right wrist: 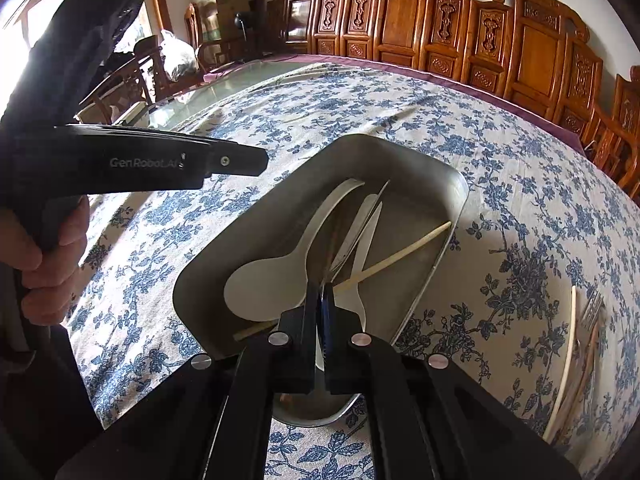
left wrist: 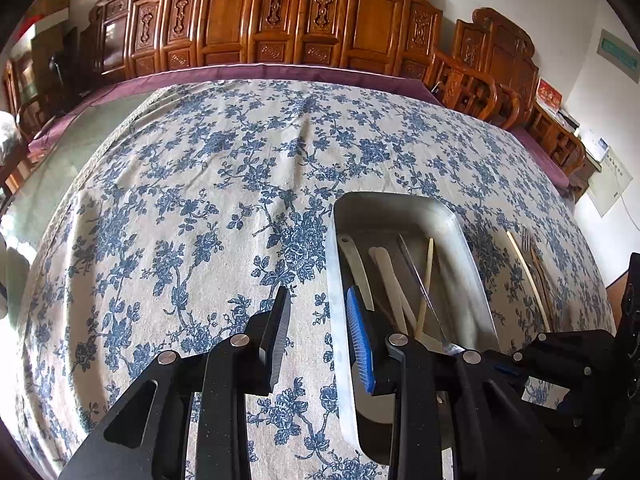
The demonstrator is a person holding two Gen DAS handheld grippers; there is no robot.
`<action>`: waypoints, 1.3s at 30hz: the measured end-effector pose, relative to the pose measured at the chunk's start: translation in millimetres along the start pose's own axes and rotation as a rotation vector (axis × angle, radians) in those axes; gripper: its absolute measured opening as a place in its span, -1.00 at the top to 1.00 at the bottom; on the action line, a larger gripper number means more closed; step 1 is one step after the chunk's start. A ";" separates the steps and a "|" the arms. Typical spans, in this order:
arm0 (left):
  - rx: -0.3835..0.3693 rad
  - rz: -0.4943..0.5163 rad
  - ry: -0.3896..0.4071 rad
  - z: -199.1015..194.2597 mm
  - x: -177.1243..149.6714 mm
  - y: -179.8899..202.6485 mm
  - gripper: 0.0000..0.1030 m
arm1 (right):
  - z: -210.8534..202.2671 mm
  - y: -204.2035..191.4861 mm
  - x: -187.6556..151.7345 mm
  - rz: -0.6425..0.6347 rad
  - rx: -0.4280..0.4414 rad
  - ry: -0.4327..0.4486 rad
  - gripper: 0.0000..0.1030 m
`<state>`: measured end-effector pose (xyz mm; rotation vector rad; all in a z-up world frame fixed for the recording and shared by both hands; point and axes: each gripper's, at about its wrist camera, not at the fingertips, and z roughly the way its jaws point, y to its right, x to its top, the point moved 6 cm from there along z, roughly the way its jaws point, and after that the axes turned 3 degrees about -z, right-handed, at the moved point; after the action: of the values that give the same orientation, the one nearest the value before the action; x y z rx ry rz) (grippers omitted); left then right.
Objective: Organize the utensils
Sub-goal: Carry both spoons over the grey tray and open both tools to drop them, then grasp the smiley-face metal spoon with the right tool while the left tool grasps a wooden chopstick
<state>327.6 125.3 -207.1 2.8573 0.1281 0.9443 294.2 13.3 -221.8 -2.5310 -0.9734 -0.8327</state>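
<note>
The left claw (left wrist: 320, 312) stands spread and empty over the dull metal tray's (left wrist: 334, 264) rim. The right claw (right wrist: 322, 300), pressed together, pinches a thin steel utensil (right wrist: 360, 220) above the flat white spoon (right wrist: 272, 280) in that tray, on the floral-cloth tabletop (left wrist: 200, 200)

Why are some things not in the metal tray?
A fork and chopsticks lie on the flowered tablecloth, right of the metal tray, while the other utensils sit inside it.

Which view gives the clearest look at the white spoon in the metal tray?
The right wrist view: the white spoon shows whole, bowl and handle, in the metal tray. The left wrist view shows only its handle; the left gripper hides the bowl.
</note>
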 end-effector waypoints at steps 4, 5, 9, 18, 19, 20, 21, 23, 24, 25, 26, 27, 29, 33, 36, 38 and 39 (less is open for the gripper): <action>-0.008 -0.001 0.008 -3.9 0.2 3.4 0.33 | -7.4 1.7 1.2 0.017 0.014 0.026 0.79; -0.010 0.002 0.014 -5.7 0.3 4.9 0.30 | -12.6 2.3 2.1 0.018 0.015 0.043 0.79; -0.024 0.005 0.026 -11.8 -0.5 11.3 0.23 | -35.4 10.2 2.3 0.040 0.021 0.083 0.77; -0.070 0.029 0.058 -32.3 -9.1 48.6 -0.31 | -110.3 90.5 -31.6 0.072 -0.137 0.146 0.48; -0.073 0.031 0.061 -34.5 -9.8 53.2 -0.36 | -114.3 106.4 -38.7 0.084 -0.164 0.133 0.47; -0.066 0.043 0.067 -37.4 -10.4 59.2 -0.39 | -115.9 118.9 -44.6 0.098 -0.179 0.122 0.47; -0.054 0.063 0.078 -41.0 -11.0 67.7 -0.45 | -117.4 136.4 -52.1 0.117 -0.201 0.099 0.44; -0.041 0.089 0.093 -46.4 -12.4 80.4 -0.51 | -119.0 165.3 -63.2 0.132 -0.254 0.077 0.42; -0.044 0.100 0.097 -48.9 -13.8 89.1 -0.54 | -117.5 173.3 -68.0 0.139 -0.263 0.067 0.40; -0.050 0.105 0.097 -50.2 -15.3 94.5 -0.59 | -114.8 184.1 -73.2 0.148 -0.268 0.054 0.37; -0.052 0.110 0.097 -51.0 -17.1 100.9 -0.61 | -112.0 193.1 -76.5 0.154 -0.272 0.042 0.35; -0.052 0.116 0.095 -51.4 -20.2 108.8 -0.63 | -106.7 202.8 -80.9 0.164 -0.272 0.022 0.33; -0.061 0.127 0.087 -50.7 -26.6 120.8 -0.64 | -93.6 218.1 -90.7 0.187 -0.269 -0.020 0.33; -0.086 0.169 0.049 -42.3 -44.0 152.6 -0.63 | -73.4 233.8 -113.6 0.237 -0.247 -0.089 0.33; -0.101 0.189 0.015 -31.1 -56.8 174.7 -0.63 | -67.4 234.7 -120.6 0.243 -0.208 -0.113 0.33; -0.122 0.199 -0.012 -22.0 -63.9 188.4 -0.63 | -65.5 233.1 -122.3 0.231 -0.196 -0.123 0.33; -0.132 0.201 -0.028 -17.3 -67.4 195.3 -0.63 | -63.9 232.0 -123.5 0.223 -0.196 -0.132 0.33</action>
<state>271.1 -74.2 -203.8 2.7976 -0.2197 0.9089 353.1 -247.3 -264.0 -2.8276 -0.6557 -0.7341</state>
